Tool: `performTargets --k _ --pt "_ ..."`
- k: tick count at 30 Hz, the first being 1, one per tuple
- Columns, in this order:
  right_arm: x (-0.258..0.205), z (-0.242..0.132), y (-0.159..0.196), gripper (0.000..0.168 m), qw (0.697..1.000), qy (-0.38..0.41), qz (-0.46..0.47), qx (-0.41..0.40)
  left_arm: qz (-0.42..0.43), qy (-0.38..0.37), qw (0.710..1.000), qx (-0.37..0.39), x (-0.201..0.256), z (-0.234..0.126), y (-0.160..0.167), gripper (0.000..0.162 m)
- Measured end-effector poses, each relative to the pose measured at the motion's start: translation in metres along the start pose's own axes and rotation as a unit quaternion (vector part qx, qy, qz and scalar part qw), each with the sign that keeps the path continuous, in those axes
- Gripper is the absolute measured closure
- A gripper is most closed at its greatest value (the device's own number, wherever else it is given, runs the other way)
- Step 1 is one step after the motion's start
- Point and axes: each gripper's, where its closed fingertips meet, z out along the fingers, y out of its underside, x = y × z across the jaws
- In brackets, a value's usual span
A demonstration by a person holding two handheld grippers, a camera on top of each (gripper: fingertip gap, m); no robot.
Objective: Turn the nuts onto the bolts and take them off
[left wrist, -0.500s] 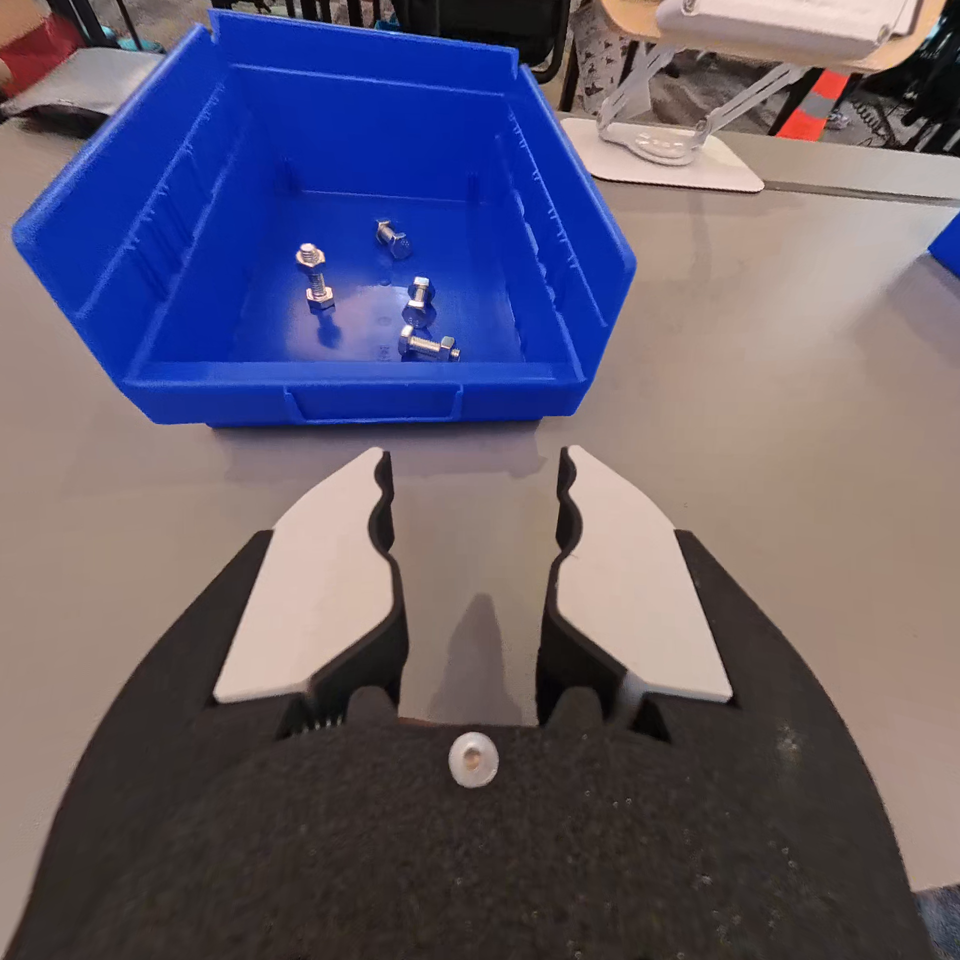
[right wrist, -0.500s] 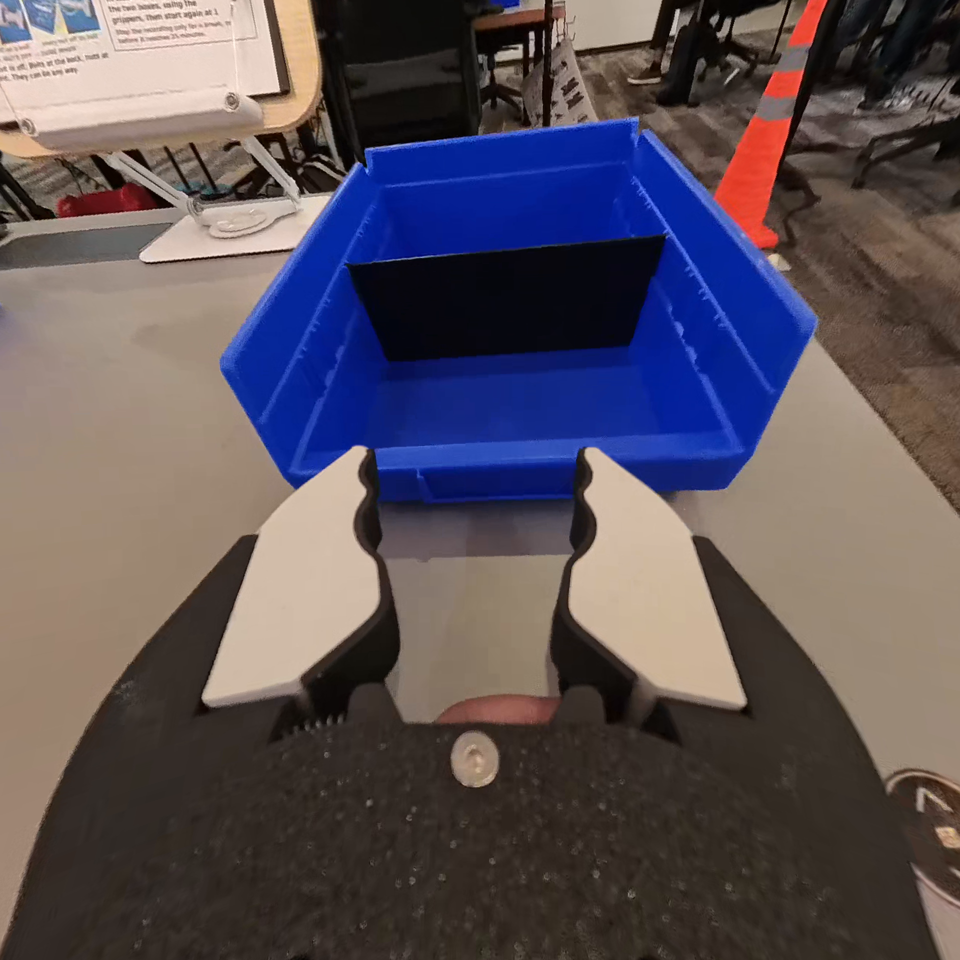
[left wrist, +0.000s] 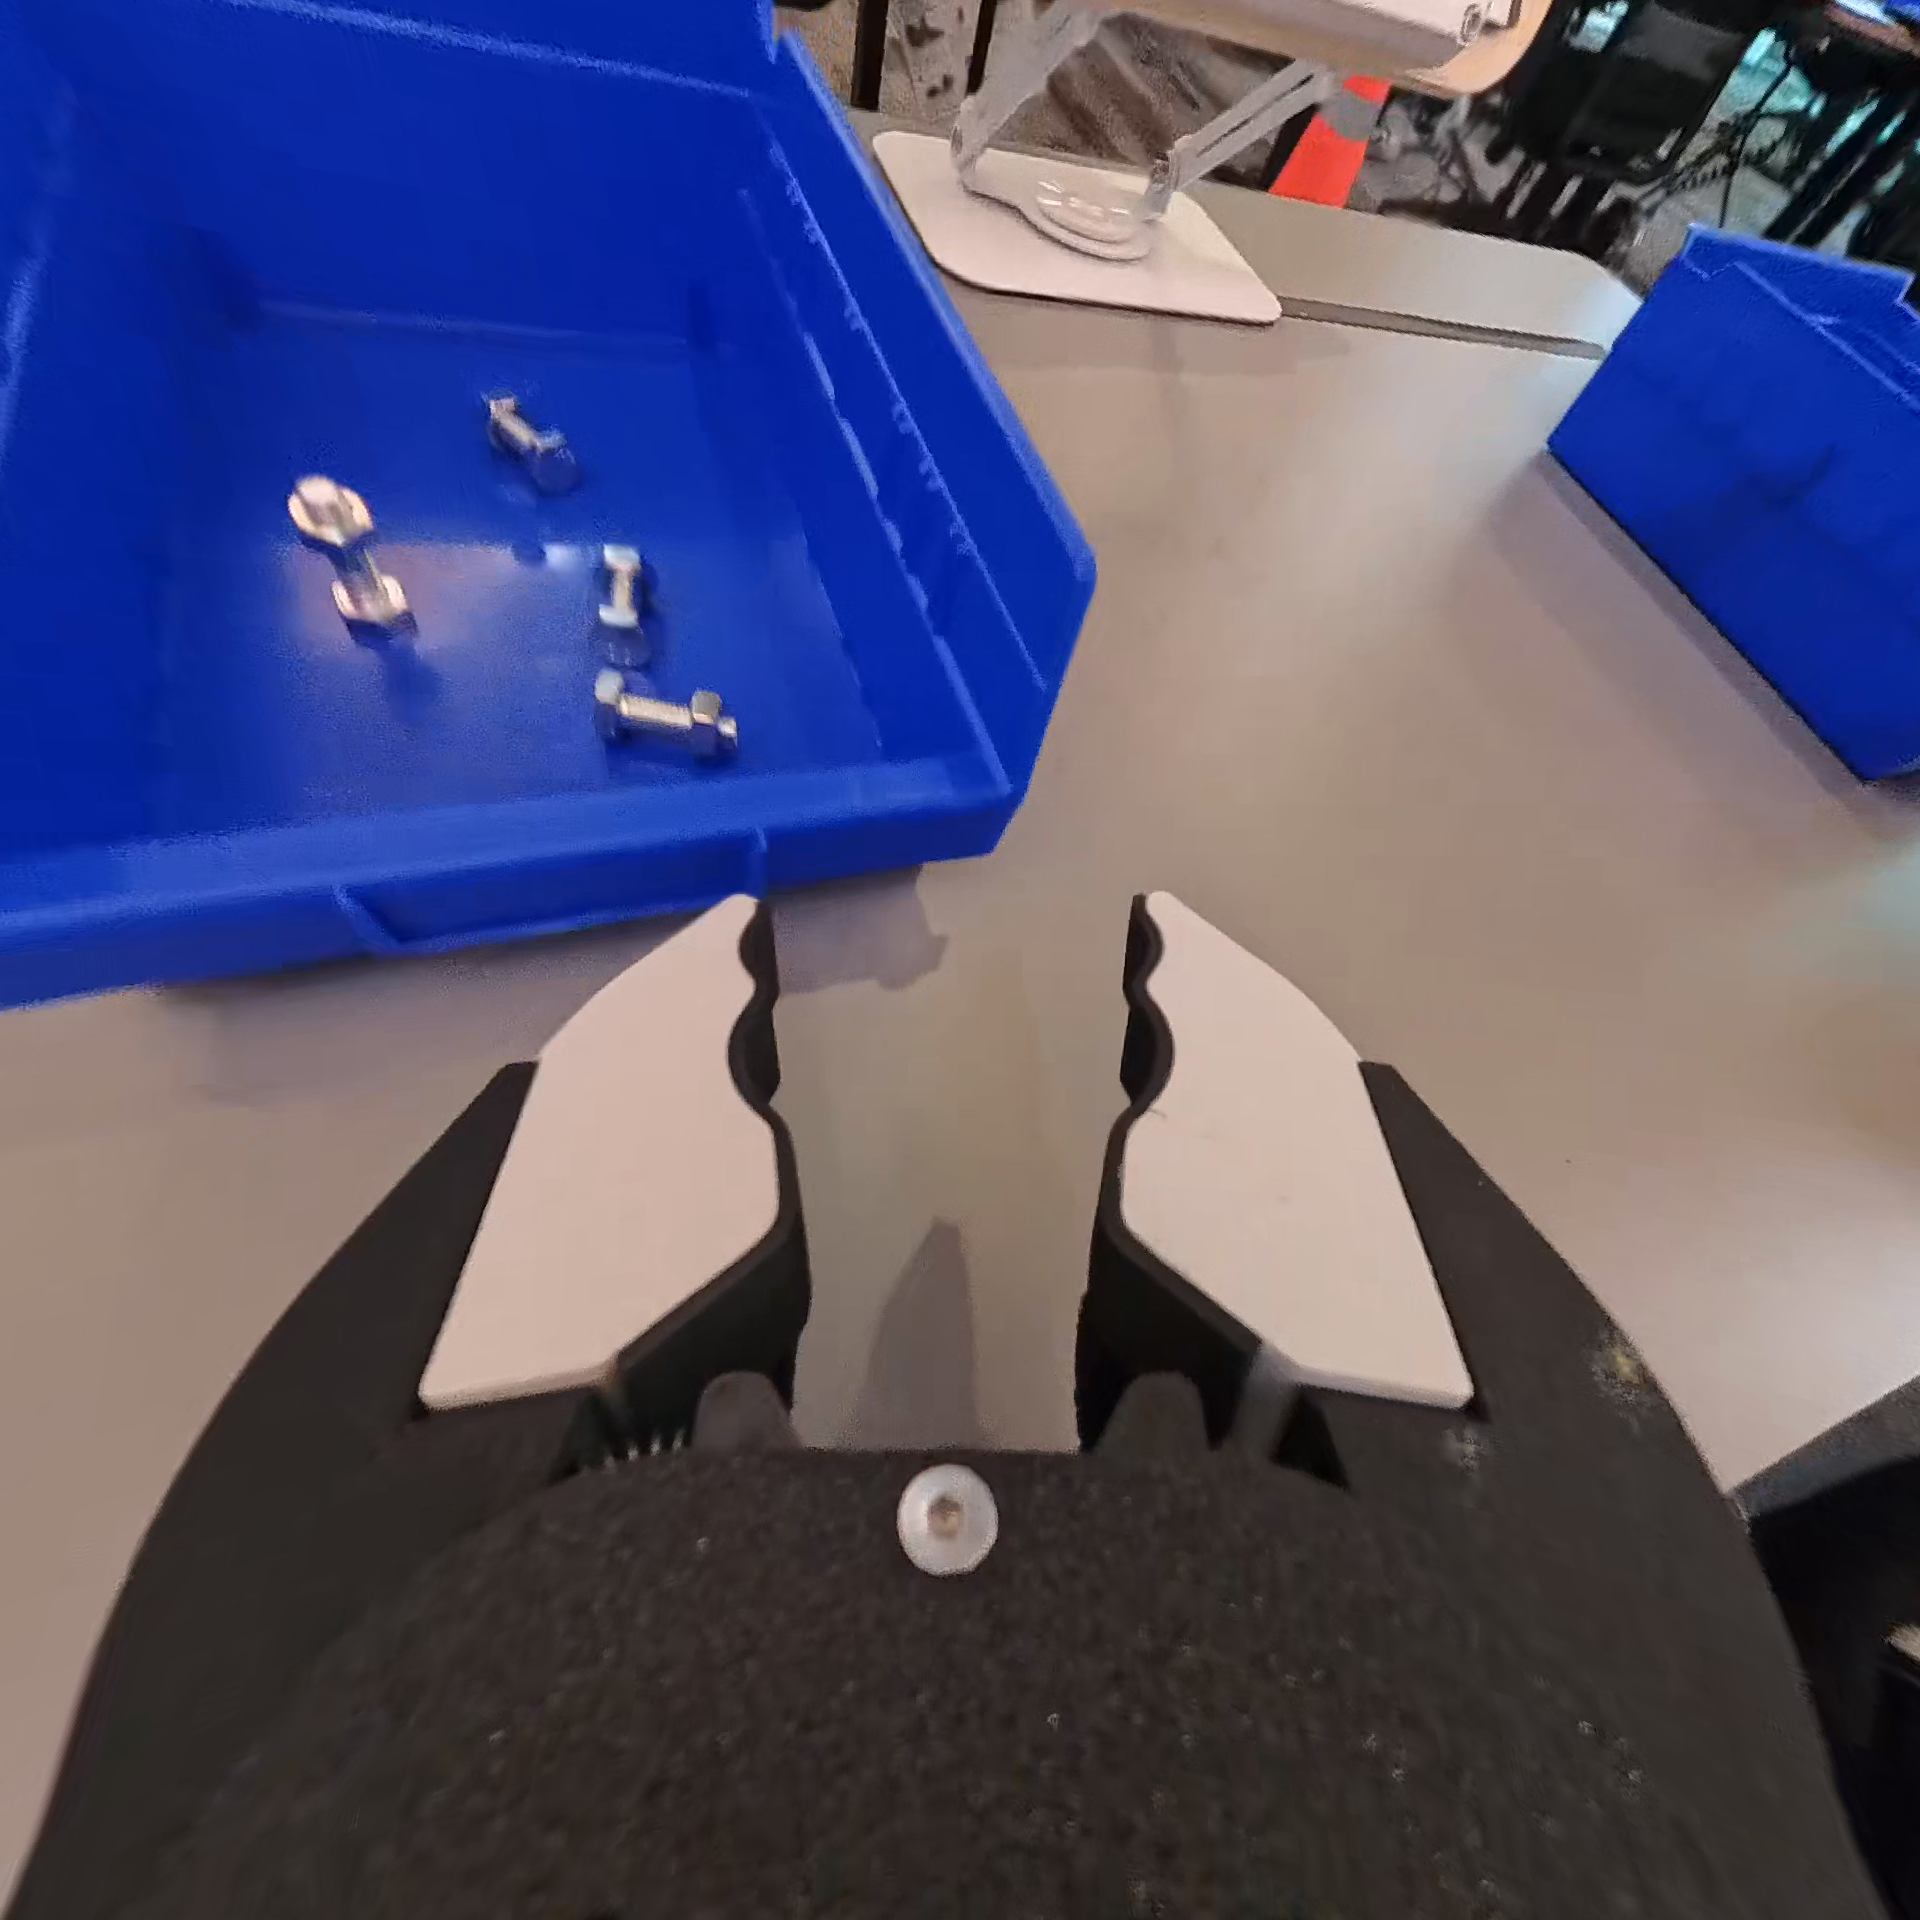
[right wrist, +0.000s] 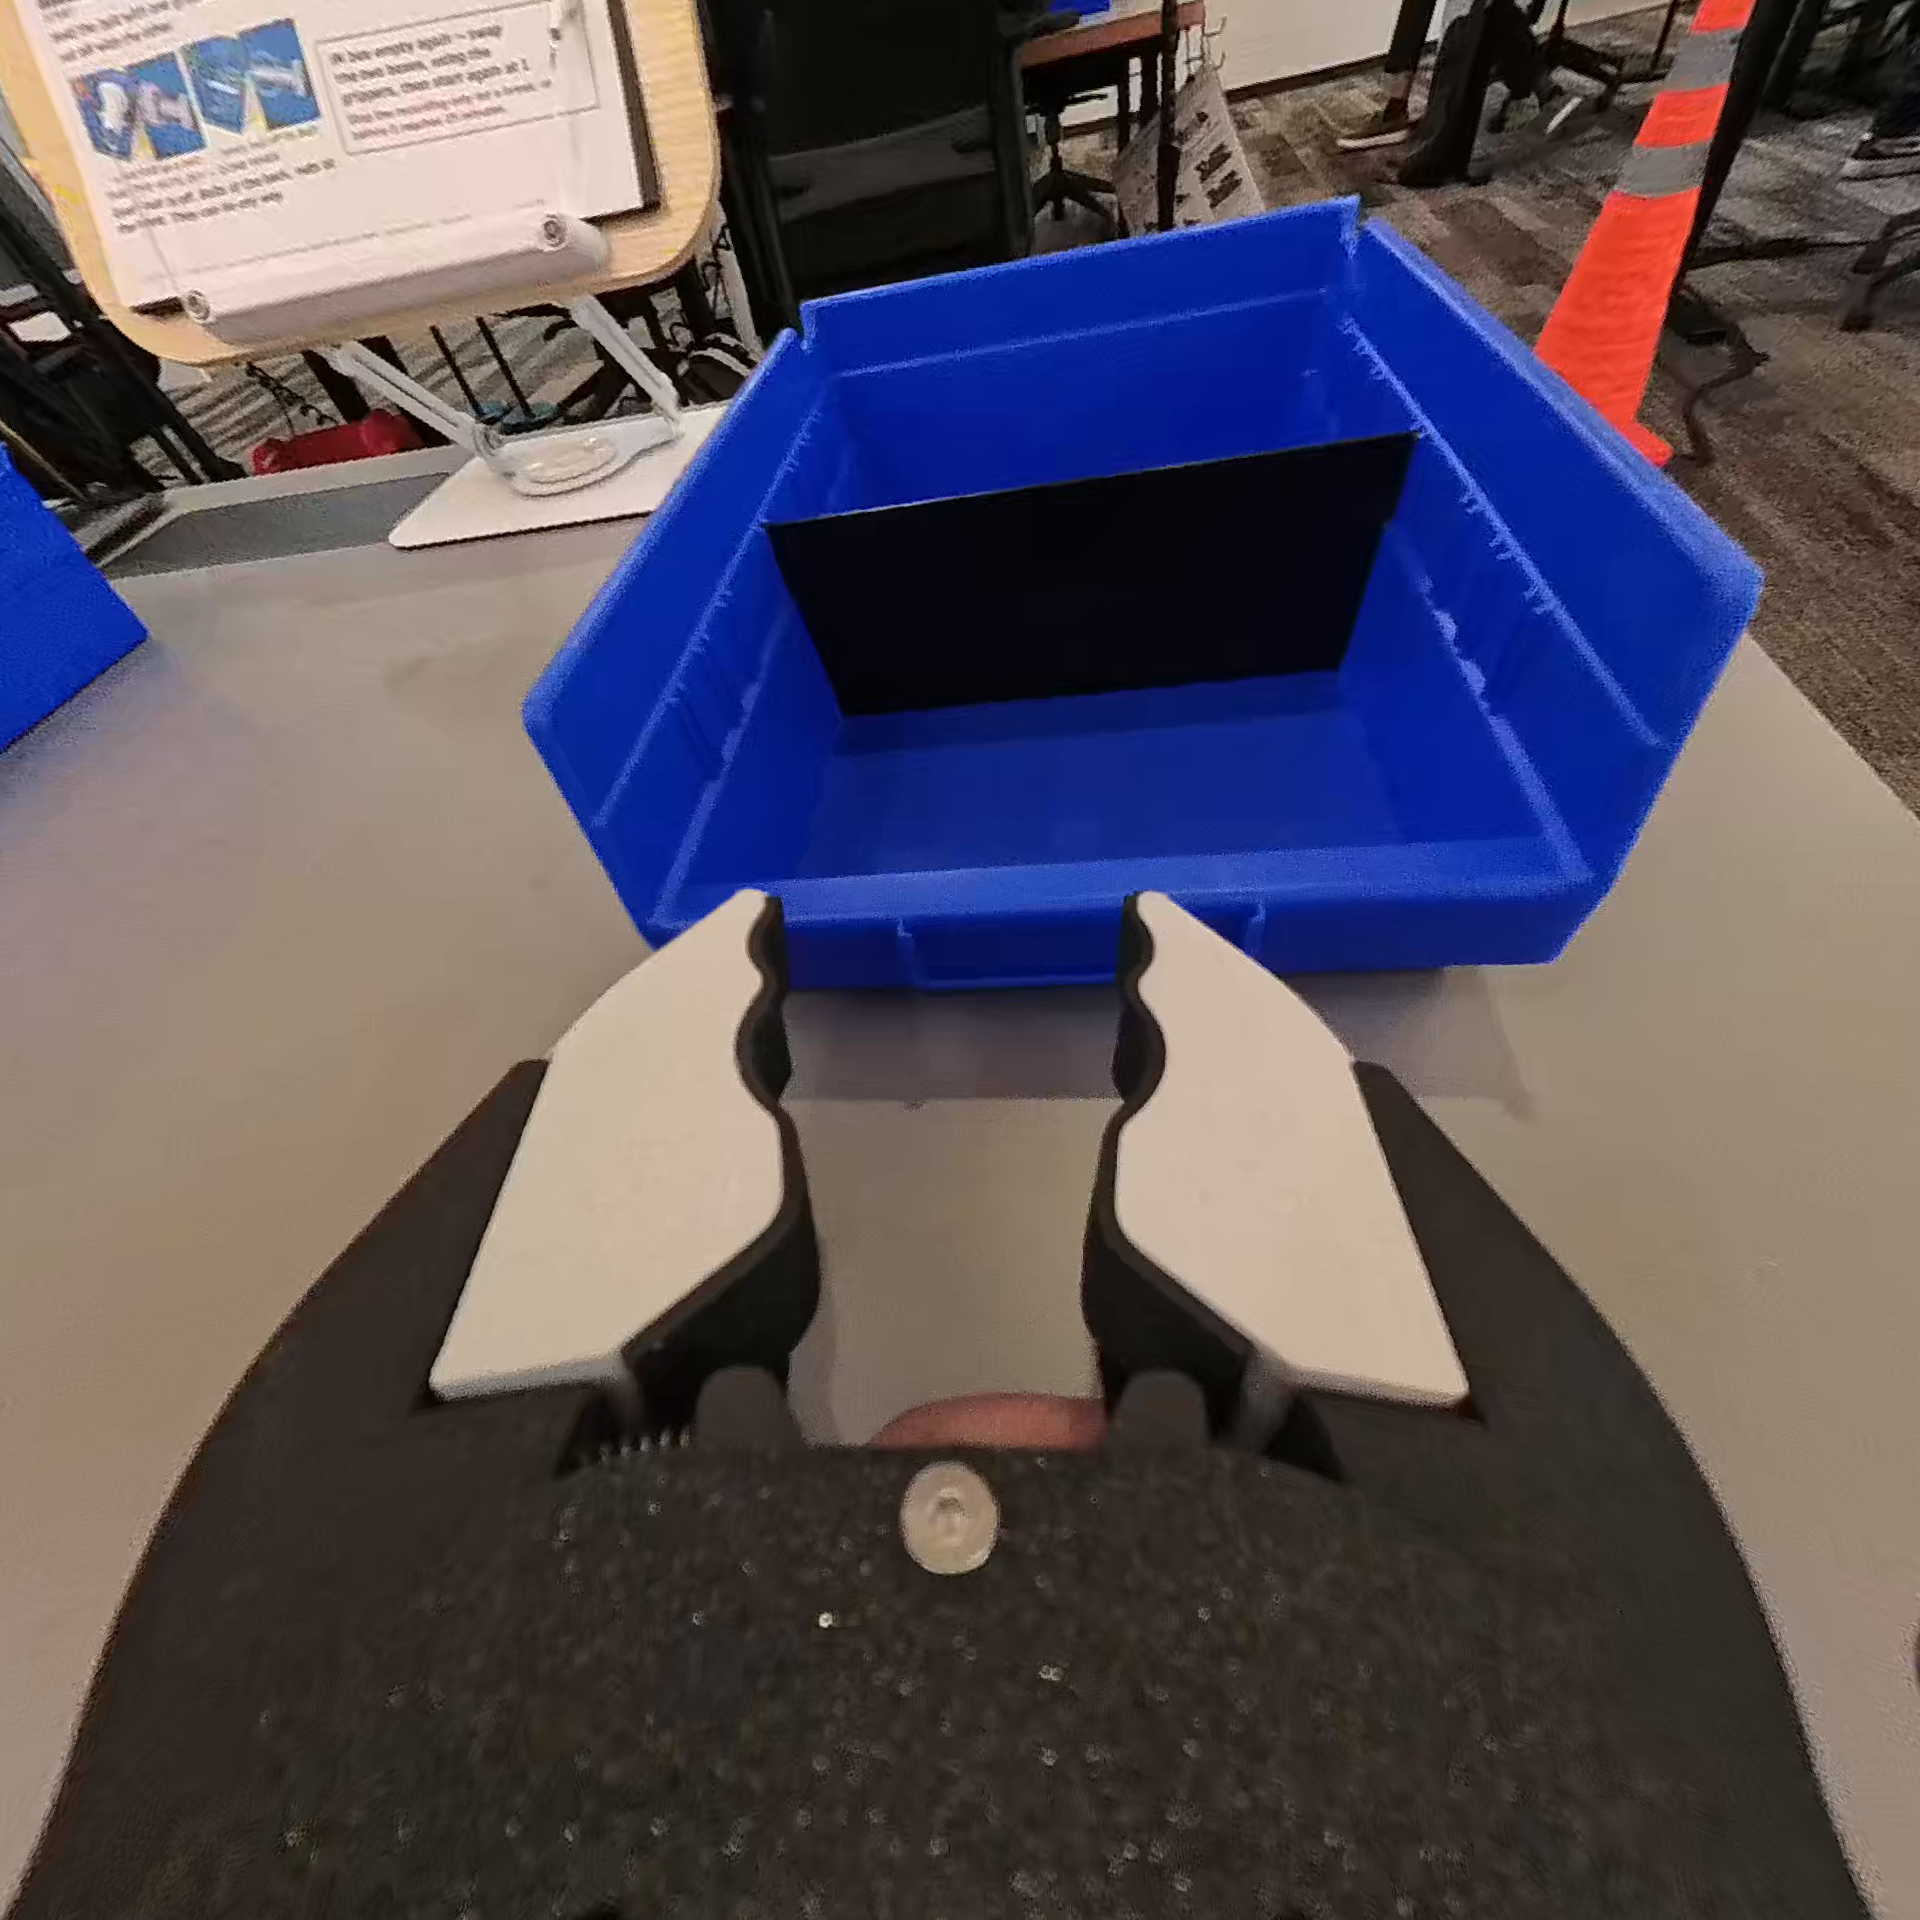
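Bolts with nuts on them, four in all, lie loose on the floor of a blue bin (left wrist: 914,436) at the left of the grey table (left wrist: 1299,644); one (left wrist: 351,566) sits towards the bin's left, one (left wrist: 532,445) farther back, one (left wrist: 621,601) near the middle, and one (left wrist: 665,719) lies crosswise close to the front wall; the left gripper (left wrist: 951,914) hovers over bare table just outside the bin's front right corner, jaws spread wide with nothing between them; the right gripper (right wrist: 948,914) hangs before a second blue bin (right wrist: 1621,582), jaws likewise parted and holding nothing; a black divider (right wrist: 1081,582) stands across that bin; a white stand base (left wrist: 1081,239) rests on the table behind, and an orange cone (right wrist: 1631,239) stands on the carpet beyond.
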Motion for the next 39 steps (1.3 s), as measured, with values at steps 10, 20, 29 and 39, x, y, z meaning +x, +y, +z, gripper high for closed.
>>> performTargets --k 10,20,29,39 --pt "-0.014 0.005 0.002 0.110 0.998 -0.008 -0.054 -0.010 0.072 -0.177 0.963 -0.193 -0.120 0.059 -0.050 0.100" --pt "-0.020 0.006 0.007 0.113 0.992 0.000 -0.121 -0.021 0.106 -0.152 0.886 -0.425 -0.159 0.100 -0.049 0.113" --pt "-0.020 0.005 0.009 0.115 0.992 -0.002 -0.122 -0.023 0.103 -0.126 0.879 -0.449 -0.163 0.105 -0.036 0.142" --pt "-0.194 -0.005 -0.020 0.119 0.911 -0.410 -0.043 0.005 0.130 0.205 0.963 -0.113 0.020 0.063 -0.133 0.143"
